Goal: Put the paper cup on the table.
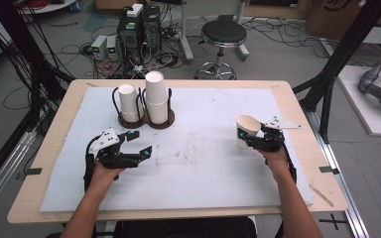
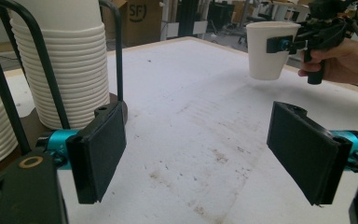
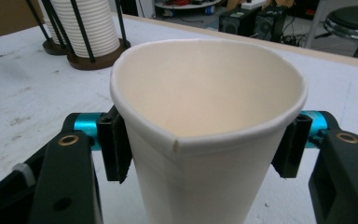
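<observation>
You can read just 1 marking, the black letters "SF" followed by a bracket-like stroke, printed on the brown cardboard box (image 2: 142,18) standing behind the worktop's far edge in your left gripper view; the partly cut-off print on another box in the high view stays illegible.

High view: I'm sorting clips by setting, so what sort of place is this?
Probably a robotics lab or workshop: computer towers amid floor cables, a black metal rig frame, and a robot arm lying beside the table.

Pale wooden bench (image 1: 54,134), topped by a stained white mat (image 1: 198,163); two cup-stack holders (image 1: 145,119) standing at its far left.
</observation>
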Tool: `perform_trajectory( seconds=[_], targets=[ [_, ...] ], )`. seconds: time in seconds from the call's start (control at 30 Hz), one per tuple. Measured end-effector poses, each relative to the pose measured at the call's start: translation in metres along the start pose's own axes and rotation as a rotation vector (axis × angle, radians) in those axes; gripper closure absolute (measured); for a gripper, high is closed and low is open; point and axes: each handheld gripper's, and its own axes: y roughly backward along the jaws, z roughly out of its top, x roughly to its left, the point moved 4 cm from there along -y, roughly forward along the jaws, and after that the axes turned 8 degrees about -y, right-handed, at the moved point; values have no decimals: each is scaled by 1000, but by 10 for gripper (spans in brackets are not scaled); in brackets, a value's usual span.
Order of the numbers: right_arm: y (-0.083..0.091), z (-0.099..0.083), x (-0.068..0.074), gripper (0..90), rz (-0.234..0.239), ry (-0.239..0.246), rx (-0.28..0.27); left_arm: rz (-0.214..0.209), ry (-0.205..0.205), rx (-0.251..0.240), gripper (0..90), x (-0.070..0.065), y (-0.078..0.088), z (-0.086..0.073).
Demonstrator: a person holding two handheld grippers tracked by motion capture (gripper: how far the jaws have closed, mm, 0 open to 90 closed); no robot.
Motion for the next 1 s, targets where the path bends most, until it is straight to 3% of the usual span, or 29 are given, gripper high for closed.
perform_trajectory(
  seconds=[0.4, 0.77, 0.9, 1.0],
  targets=[
    [-9, -8, -5, 360, -14, -6, 66, -2, 0, 3, 197, -1, 0, -1],
    [-5, -10, -6, 346, -6, -8, 84, -6, 0, 7, 197, -2, -1, -1],
    [-1, -14, -6, 326, -5, 20, 81, -9, -2, 11, 197, -2, -2, -1],
    [2, -16, -8, 293, -7, -8, 85, -10, -2, 9, 197, -3, -3, -1]
  ],
)
